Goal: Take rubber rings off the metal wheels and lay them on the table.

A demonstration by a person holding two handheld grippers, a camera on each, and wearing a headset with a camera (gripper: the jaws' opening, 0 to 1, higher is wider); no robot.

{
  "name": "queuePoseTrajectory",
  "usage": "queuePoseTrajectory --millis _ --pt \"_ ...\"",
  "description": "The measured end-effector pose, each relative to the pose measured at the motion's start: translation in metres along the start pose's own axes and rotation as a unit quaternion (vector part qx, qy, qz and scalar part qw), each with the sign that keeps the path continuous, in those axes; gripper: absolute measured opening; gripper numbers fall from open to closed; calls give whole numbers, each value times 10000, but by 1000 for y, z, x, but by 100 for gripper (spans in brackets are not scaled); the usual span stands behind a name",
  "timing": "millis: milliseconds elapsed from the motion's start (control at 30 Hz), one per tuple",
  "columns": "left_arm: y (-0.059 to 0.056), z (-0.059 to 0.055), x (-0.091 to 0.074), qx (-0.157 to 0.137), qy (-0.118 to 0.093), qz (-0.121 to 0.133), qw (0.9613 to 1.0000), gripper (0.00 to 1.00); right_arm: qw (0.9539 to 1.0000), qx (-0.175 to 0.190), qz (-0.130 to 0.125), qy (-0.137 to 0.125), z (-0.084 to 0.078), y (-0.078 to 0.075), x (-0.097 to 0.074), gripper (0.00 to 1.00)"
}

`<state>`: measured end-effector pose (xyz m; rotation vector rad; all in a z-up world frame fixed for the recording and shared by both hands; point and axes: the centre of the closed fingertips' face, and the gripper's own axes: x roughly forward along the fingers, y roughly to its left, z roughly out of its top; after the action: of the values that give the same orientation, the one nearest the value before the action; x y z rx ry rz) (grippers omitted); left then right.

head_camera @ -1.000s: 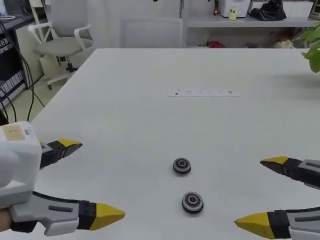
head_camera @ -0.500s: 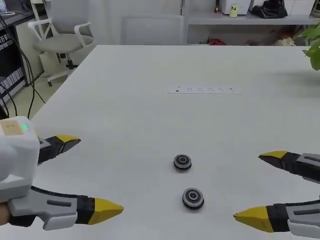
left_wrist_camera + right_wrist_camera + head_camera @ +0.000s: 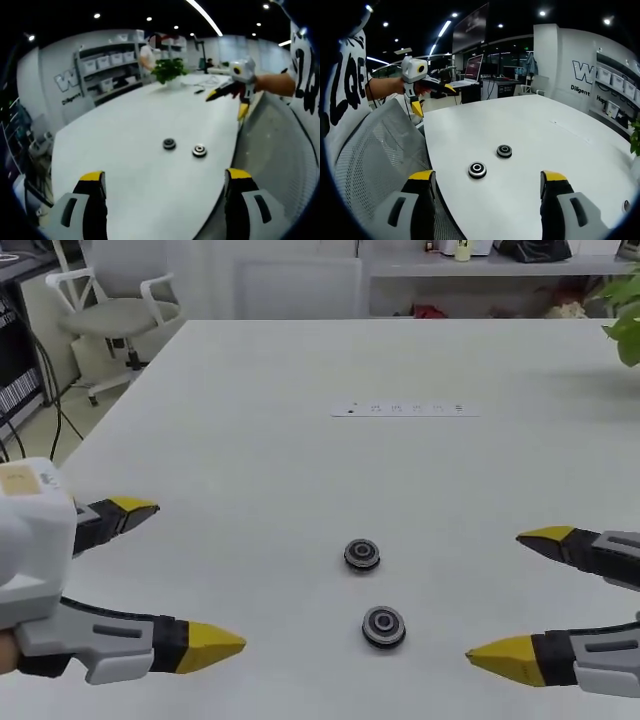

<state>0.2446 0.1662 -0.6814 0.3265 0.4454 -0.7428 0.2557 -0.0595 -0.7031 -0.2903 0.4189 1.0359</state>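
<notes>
While the wheels [image 3: 362,554] lie loose on the desk [image 3: 300,440], we judge the left tool [image 3: 195,576] and right tool [image 3: 497,595], both spread, could skid one away.

Left hand-held gripper [image 3: 198,575], right hand-held gripper [image 3: 495,595]: agape

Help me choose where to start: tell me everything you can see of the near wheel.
The near wheel lies flat on the white table, axis up. It is small and round: a dark outer band, apparently its rubber ring, still on, around a silvery metal disc with a dark centre hole. Only the table touches it. The far wheel sits apart beyond it, and the open left gripper and right gripper stand clear on either side.
</notes>
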Motion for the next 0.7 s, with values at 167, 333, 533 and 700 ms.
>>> queuePoseTrajectory --millis 167,333,533,700 --pt "-2 2 4 31 2 -67 10000 100 10000 -6 -8 -20 0 -2 1 82" --pt "-2 1 7 39 18 -112 9999 100 10000 -47 26 -26 1 -3 3 81" --pt "-2 0 12 59 17 -156 9999 100 9999 -122 67 1 1 -4 8 79" --pt "-5 1 17 112 4 -228 9997 100 9999 -123 89 -27 1 -8 12 78"
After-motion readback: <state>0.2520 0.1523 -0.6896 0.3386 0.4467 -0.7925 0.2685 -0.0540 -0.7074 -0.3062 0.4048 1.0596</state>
